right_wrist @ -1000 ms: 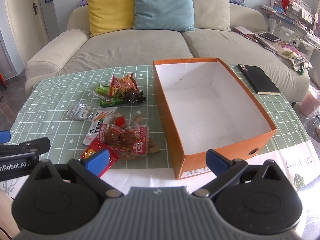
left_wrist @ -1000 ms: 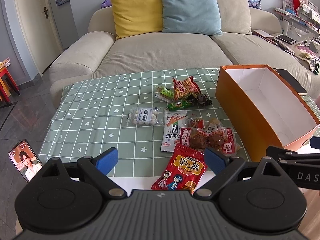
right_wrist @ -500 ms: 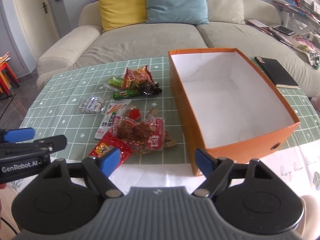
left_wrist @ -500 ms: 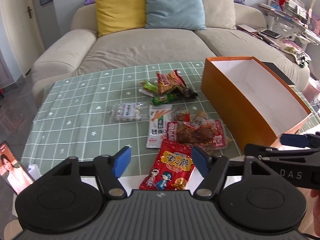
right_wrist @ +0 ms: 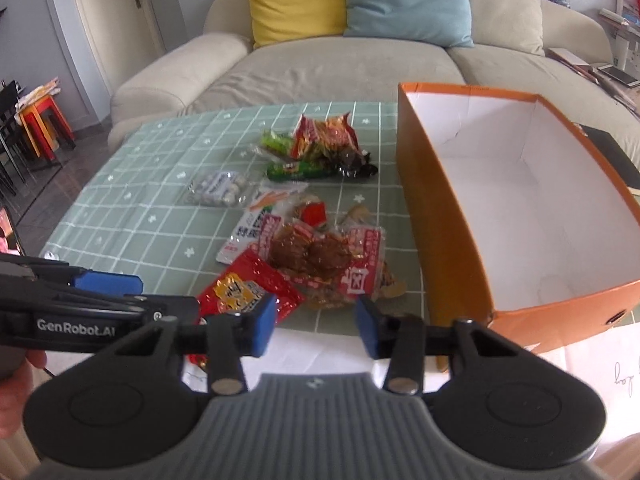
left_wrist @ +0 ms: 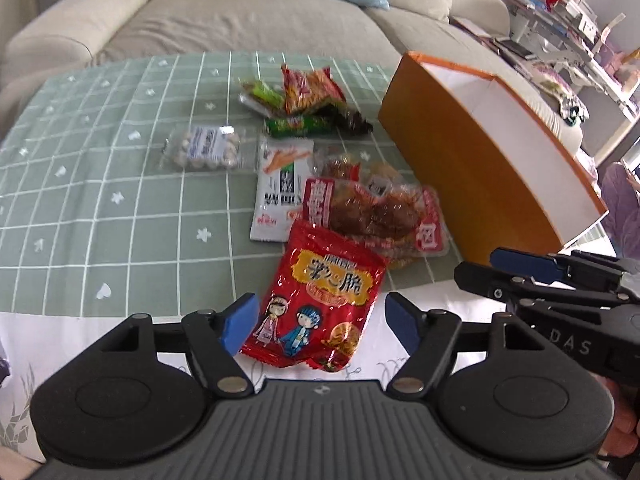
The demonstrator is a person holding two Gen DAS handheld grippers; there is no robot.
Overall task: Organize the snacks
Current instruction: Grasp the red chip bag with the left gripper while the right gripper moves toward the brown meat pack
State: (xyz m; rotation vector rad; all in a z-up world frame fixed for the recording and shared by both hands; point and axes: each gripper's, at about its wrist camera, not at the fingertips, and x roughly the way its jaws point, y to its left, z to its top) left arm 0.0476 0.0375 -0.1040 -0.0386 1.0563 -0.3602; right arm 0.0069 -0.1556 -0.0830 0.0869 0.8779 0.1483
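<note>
Red and shiny, the nearest packet lies flat at the front edge of the table, partly on the white border of the cloth, and the left tool hovers over it with its blue pads spread to each side, not touching it. The right tool is also spread and holds nothing; it hangs low at the same edge, near the pile. Behind the red packet are a clear packet of brown meat, a white packet, a bag of pale balls and some green and red packets farther back. The orange box stands just to the right of the pile, and its white inside holds no snack. So I judge the task is only starting: every snack is still on the table.
</note>
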